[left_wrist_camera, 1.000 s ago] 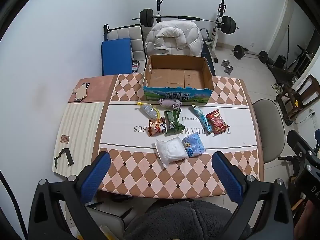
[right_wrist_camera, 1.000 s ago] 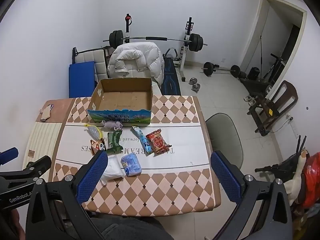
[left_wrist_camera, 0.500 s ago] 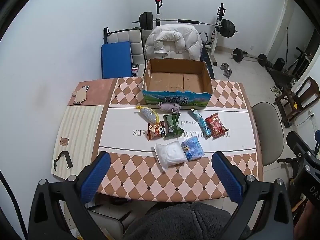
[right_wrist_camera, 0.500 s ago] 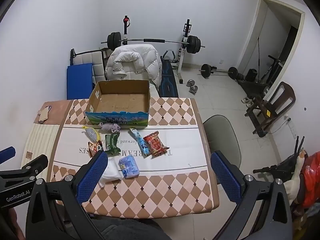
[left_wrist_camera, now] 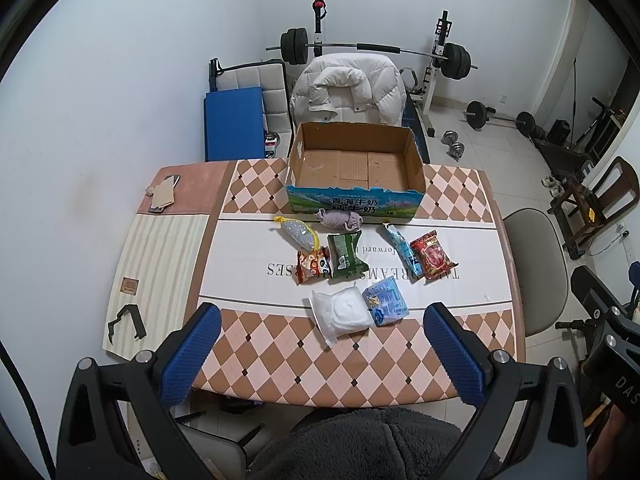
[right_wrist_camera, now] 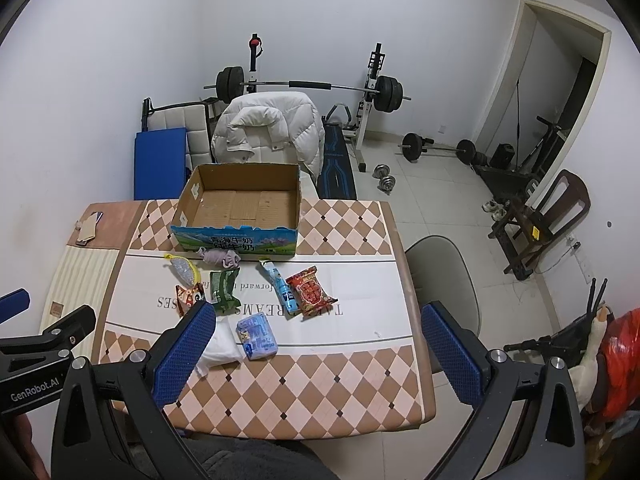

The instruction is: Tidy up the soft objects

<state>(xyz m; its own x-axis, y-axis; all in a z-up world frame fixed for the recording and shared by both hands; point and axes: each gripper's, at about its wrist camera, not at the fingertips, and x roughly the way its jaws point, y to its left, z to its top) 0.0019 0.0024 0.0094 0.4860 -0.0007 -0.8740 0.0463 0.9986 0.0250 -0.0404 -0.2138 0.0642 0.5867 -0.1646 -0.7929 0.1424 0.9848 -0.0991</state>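
Hovering: both hand-held grippers wide | box (left_wrist_camera: 356, 168) at table (left_wrist_camera: 360, 368) far edge

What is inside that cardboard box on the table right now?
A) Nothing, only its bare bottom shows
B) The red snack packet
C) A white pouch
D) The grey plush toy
A: the cardboard box shows only its bare brown floor, while the white pouch, red snack packet and grey plush toy all lie on the table in front of it.
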